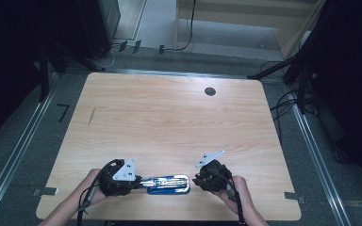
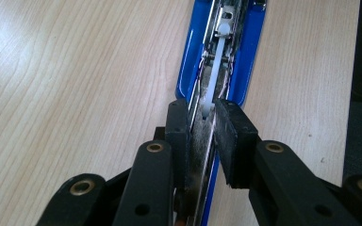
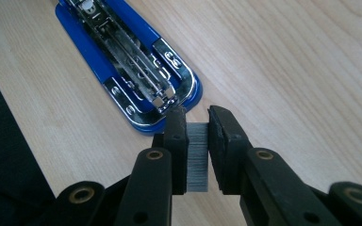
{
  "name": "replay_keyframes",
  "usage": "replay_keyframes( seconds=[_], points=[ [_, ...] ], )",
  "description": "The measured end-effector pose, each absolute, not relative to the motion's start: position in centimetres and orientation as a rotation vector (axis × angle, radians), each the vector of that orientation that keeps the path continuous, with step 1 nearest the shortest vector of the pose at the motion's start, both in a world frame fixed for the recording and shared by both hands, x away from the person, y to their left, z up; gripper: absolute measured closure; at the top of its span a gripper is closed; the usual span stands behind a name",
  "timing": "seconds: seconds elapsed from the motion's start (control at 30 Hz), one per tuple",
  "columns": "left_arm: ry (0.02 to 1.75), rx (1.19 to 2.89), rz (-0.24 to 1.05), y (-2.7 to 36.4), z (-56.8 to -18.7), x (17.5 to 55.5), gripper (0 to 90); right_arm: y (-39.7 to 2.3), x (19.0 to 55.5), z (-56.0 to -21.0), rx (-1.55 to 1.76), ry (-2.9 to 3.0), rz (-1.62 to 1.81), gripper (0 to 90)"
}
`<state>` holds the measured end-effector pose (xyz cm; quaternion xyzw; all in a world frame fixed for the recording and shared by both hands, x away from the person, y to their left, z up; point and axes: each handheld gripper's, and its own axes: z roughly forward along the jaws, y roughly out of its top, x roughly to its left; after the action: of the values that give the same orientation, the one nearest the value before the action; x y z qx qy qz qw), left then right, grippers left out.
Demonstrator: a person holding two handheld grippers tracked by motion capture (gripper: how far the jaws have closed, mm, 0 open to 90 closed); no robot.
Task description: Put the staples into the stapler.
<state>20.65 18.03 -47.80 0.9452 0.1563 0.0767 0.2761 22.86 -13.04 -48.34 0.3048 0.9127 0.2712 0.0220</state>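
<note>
A blue stapler [image 1: 167, 184] lies opened out flat at the near edge of the wooden table [image 1: 169, 117], between the person's two hands. The left gripper [image 1: 139, 181] is clamped on the stapler's metal top arm; in the left gripper view its pads [image 2: 176, 136] squeeze that thin shiny arm [image 2: 202, 150] edge-on, with the white pusher rod [image 2: 214, 75] running up the open magazine ahead of them and the blue base [image 2: 188, 70] lying flat beneath. The right gripper [image 1: 199, 179] sits just beside the stapler's other end, and its jaws are closed on a grey strip of staples [image 3: 197, 155], which stands upright between the pads. In the right gripper view the strip is close to the front tip of the magazine [image 3: 162, 101], touching or almost so; I cannot tell which. The table edge [image 3: 23, 136] runs just behind the stapler there, with dark floor beyond. Farther off, a round cable hole [image 1: 209, 91] sits near the table's far side, well apart from the work. Cables [image 1: 283, 106] trail on the floor to the right, and a metal rail [image 1: 14, 155] runs along the left. Nothing lies between the strip and the magazine.
</note>
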Motion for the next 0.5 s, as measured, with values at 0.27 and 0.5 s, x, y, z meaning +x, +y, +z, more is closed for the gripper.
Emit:
replay_keyframes(
  seconds=[0.27,0.5],
  points=[
    [0.419,2.532,0.192,17.9,-47.9,20.8,76.3,-13.3,23.4,-48.0,0.906,2.82,0.859,79.3],
    [0.416,2.531,0.196,17.9,-47.9,20.8,76.2,-13.2,23.8,-47.1,0.867,2.819,0.9,79.3]
  ],
)
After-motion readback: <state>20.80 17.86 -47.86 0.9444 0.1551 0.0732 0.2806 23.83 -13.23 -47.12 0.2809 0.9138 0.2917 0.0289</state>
